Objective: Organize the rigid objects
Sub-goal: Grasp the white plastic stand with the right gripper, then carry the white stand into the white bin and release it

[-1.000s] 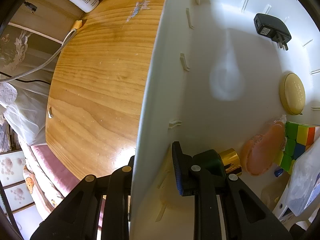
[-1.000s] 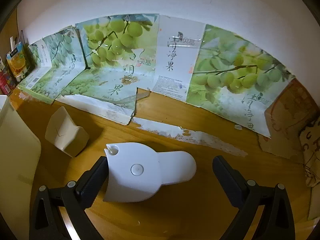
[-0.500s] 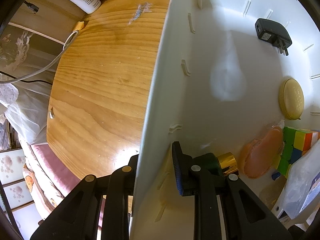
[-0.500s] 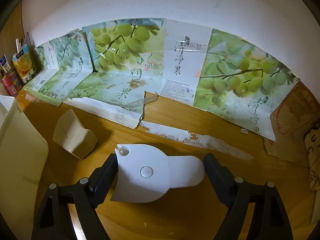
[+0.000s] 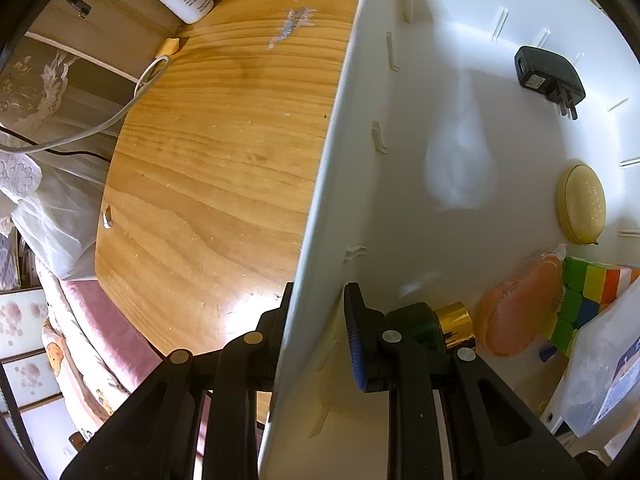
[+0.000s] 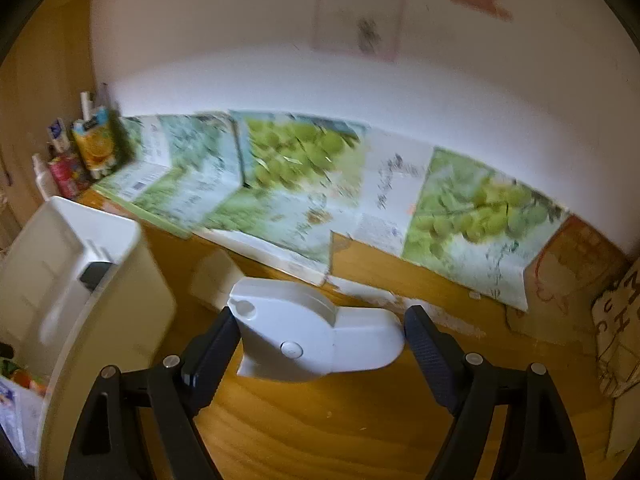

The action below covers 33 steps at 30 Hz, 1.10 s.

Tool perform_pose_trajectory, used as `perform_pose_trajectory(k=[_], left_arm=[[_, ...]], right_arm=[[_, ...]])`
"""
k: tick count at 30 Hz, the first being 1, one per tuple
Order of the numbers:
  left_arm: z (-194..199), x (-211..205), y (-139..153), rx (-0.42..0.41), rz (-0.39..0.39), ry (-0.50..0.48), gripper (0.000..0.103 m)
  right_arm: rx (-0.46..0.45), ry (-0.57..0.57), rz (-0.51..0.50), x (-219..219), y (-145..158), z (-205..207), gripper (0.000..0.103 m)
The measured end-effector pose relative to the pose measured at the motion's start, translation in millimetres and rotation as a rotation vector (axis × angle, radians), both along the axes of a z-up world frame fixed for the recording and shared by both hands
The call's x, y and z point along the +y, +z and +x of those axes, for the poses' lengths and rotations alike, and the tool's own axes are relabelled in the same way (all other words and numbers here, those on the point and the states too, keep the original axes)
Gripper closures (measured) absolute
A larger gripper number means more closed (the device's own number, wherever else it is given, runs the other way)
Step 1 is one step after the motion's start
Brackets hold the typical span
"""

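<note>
**A:** Where is your white plastic piece [image 6: 316, 332] now, relative to the white bin [image 6: 84, 248]?

**B:** It is just beside the bin, on its right side, between the jaws of your right gripper [image 6: 320, 344]. These jaws are closing. The left pad touches the piece; at the right pad I cannot tell whether there is contact or a thin gap. The view is blurred, so whether the piece rests on the tabletop [image 6: 360, 432] I cannot say.

**A:** And your left gripper [image 5: 316, 320]?

**B:** Its jaws are nearly closed and clamp the side wall of the bin, one pad outside and one inside. Inside the bin lie a black charger [image 5: 548, 80], a yellow oval case [image 5: 582, 204] and a colour cube [image 5: 592, 284].

**A:** How will the piece handle?

**B:** I judge it is light, stiff and smooth, so it may slip or turn between the pads. You should take it across its two long ends, near the middle, and press firmly but not hard.
</note>
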<state>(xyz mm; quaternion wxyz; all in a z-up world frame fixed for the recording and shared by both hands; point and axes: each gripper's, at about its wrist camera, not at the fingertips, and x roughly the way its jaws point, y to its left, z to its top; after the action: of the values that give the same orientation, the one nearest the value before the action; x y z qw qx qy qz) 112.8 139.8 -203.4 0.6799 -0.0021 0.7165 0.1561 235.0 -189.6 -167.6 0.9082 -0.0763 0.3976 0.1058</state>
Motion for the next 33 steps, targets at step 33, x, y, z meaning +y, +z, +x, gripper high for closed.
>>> perform_pose_trajectory(k=[33], left_arm=[[-15.1, 0.9, 11.3, -0.042, 0.011, -0.012, 0.076]], right_arm=[[-0.129, 0.428, 0.136, 115.1, 82.3, -85.5, 0.019]])
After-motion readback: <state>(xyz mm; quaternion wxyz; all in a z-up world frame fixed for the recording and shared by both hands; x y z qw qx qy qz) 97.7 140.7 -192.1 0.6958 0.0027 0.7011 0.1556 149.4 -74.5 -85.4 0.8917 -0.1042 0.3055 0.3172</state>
